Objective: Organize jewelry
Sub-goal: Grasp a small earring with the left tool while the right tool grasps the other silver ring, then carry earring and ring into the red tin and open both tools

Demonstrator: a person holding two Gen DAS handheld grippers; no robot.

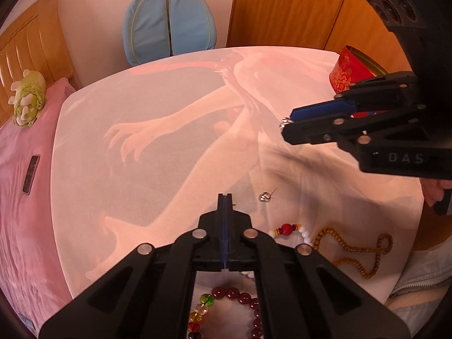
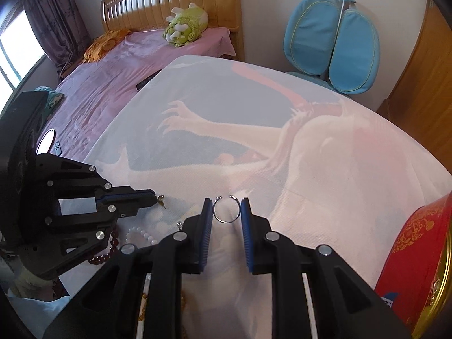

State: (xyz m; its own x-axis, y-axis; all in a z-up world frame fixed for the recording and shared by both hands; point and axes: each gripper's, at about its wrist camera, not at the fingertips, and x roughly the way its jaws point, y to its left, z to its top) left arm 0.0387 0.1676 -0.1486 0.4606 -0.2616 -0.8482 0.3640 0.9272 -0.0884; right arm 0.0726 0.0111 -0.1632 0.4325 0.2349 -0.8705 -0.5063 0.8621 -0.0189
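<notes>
My right gripper [image 2: 226,207] is shut on a thin silver open ring [image 2: 225,211], held above the white printed cloth [image 2: 310,183]; in the left wrist view that gripper [image 1: 286,126] hangs at the upper right. My left gripper [image 1: 225,197] is shut, and from the right wrist view a tiny gold earring [image 2: 161,199] is pinched at its tips [image 2: 154,197]. A silver earring [image 1: 265,196] lies loose on the cloth. Near me lie a white-and-red bead bracelet [image 1: 286,229], a wooden bead string [image 1: 353,250] and a dark red bead bracelet [image 1: 240,296].
A red-and-gold round tin [image 1: 350,70] stands open at the cloth's right side. A blue chair [image 1: 169,25] is behind the table, a bed with a pink sheet [image 1: 25,197], a green plush toy [image 1: 28,99] and a dark handset [image 1: 30,174] is to the left.
</notes>
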